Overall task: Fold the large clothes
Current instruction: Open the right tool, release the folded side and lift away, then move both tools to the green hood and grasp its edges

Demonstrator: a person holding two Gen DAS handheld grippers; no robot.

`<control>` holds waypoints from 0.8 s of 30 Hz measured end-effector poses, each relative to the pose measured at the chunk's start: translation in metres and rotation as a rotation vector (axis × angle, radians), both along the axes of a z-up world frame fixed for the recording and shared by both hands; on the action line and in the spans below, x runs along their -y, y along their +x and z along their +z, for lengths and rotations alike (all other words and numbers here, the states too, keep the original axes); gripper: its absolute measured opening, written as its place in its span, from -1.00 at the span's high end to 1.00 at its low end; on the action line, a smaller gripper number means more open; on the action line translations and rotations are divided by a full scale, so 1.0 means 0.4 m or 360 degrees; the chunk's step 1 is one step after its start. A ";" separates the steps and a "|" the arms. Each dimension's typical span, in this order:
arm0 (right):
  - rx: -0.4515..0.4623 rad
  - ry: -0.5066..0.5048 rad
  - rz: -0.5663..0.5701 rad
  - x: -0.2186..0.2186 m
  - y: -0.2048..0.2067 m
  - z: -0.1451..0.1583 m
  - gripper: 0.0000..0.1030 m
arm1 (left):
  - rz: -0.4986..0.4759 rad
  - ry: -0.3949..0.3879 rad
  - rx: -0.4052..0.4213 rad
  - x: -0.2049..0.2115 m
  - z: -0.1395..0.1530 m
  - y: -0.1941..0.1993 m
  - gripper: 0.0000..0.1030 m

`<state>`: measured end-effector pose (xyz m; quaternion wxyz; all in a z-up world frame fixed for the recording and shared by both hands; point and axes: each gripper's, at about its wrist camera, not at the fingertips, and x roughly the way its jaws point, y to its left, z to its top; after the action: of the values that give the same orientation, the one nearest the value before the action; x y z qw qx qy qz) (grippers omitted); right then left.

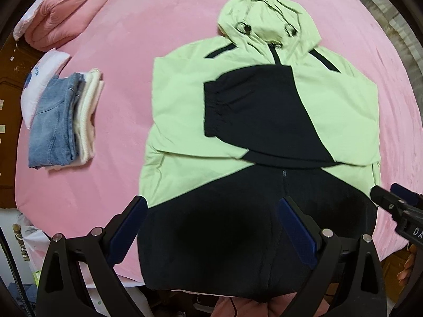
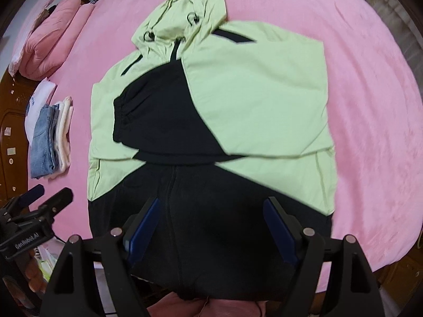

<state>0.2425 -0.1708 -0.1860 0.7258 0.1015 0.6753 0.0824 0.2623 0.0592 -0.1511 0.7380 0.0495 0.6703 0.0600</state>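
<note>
A light green and black hooded jacket [image 1: 182, 100] lies flat on the pink bed [image 1: 127, 39], hood at the far end, both sleeves folded across the chest, black cuff on top. It also shows in the right wrist view [image 2: 251, 100]. My left gripper [image 1: 211, 208] is open above the jacket's black hem, holding nothing. My right gripper [image 2: 211, 208] is open over the black hem near the zipper, holding nothing. The left gripper's fingers [image 2: 56, 198] show at the left of the right wrist view; the right gripper's fingers [image 1: 383, 198] show at the right edge of the left wrist view.
A stack of folded clothes, jeans [image 1: 55, 121] and white knitwear, sits on the bed's left side, also in the right wrist view [image 2: 45, 142]. A folded pink quilt [image 1: 66, 8] lies at the far left corner. A wooden headboard [image 2: 10, 121] borders the left. The hem hangs over the near bed edge.
</note>
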 end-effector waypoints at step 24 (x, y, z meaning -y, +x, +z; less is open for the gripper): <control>0.0417 0.0036 -0.0012 0.016 0.549 0.407 -0.56 | -0.0129 0.0031 0.0400 -0.082 0.337 0.475 -0.91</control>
<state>0.4622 -0.1771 -0.0233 0.8070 0.1005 0.5733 0.0999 0.4523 0.0918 -0.0164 0.8175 0.0759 0.5694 0.0424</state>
